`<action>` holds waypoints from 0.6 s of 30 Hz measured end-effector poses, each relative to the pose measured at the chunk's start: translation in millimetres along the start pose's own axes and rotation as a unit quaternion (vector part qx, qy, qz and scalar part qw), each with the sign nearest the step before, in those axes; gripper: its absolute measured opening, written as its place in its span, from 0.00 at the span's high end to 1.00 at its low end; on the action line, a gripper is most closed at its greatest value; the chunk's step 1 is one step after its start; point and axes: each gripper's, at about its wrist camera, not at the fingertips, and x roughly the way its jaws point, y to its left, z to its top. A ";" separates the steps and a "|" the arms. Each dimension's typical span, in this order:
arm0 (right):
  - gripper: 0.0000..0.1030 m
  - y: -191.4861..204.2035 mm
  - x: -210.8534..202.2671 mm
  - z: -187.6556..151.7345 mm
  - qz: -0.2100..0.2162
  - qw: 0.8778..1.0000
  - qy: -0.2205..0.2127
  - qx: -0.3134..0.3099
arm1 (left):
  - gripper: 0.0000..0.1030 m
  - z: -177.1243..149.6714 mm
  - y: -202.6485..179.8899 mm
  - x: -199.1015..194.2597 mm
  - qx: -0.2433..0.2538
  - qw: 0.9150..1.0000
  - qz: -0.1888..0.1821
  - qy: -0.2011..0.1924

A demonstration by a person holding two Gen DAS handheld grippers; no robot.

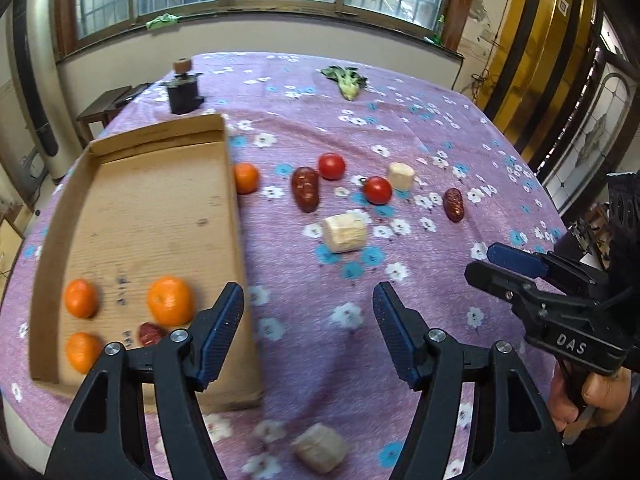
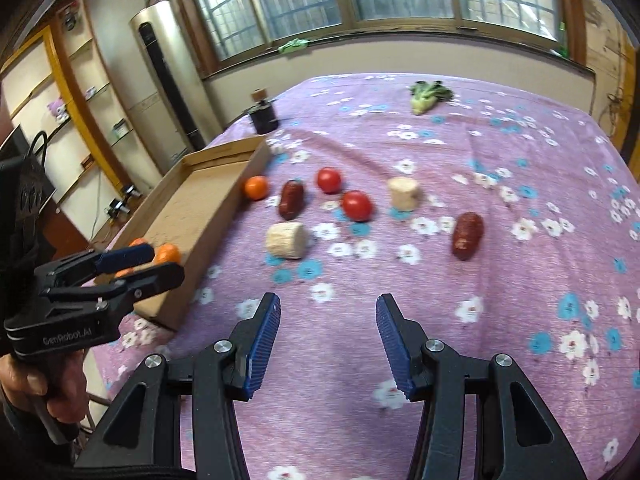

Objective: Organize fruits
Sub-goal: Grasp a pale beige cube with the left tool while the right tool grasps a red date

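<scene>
Nothing is being held by the wide-open left gripper (image 1: 308, 300) or right gripper (image 2: 328, 312); loose tomatoes (image 2: 357, 206) risk being nudged rolling.

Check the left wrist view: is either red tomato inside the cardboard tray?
No, both red tomatoes lie on the purple tablecloth, outside the cardboard tray.

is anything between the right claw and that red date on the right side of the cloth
Nothing visible. The right claw is open and empty, and only bare flowered tablecloth lies between it and the red date, which sits apart from the other items.
</scene>
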 end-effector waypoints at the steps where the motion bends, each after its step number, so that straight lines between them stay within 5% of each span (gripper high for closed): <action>1: 0.50 -6.9 0.8 1.0 -0.006 1.000 -0.001 0.005 | 0.36 2.1 -4.0 3.1 0.002 1.000 -0.003 0.002; 18: 0.50 -68.7 60.2 44.3 -0.117 0.993 0.006 0.005 | 0.33 39.8 -28.8 82.5 0.003 0.999 0.020 0.048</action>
